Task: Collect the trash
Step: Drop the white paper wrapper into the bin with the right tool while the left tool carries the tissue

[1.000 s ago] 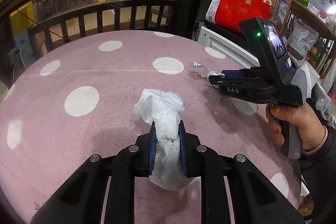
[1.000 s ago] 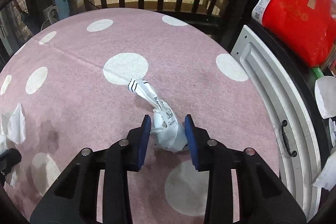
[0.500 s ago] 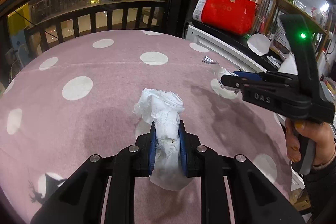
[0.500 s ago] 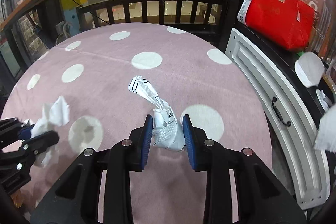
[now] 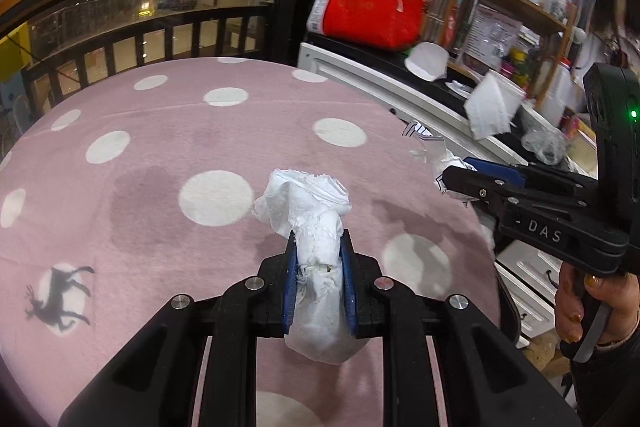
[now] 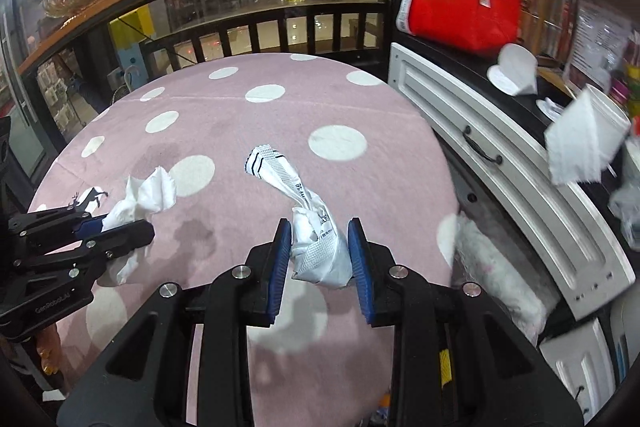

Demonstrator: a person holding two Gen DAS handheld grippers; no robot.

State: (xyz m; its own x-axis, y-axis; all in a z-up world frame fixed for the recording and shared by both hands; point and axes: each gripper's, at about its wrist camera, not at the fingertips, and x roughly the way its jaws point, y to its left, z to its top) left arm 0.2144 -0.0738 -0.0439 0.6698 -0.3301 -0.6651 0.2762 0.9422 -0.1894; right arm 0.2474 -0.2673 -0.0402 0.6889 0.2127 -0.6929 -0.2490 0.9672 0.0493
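My left gripper (image 5: 319,249) is shut on a crumpled white tissue (image 5: 312,211), lifted above the pink dotted tablecloth (image 5: 160,155). The same tissue (image 6: 142,197) and left gripper (image 6: 120,229) show at the left of the right wrist view. My right gripper (image 6: 320,237) is shut on a crumpled white printed wrapper (image 6: 316,239), whose twisted end sticks up and forward. In the left wrist view the right gripper (image 5: 450,177) reaches in from the right with that wrapper (image 5: 434,151), a hand (image 5: 576,303) on its grip.
A round table carries the pink cloth with white dots. A white cabinet (image 6: 500,167) with a black handle stands along the right edge. A red bag (image 5: 372,13) sits on the dark counter, white paper items (image 6: 584,143) beside it. A dark railing (image 5: 140,35) runs behind.
Both grippers have lifted away from the table and moved back, carrying their trash. The right gripper closed tighter on the wrapper. More of the cabinet, counter and shelves has come into view.
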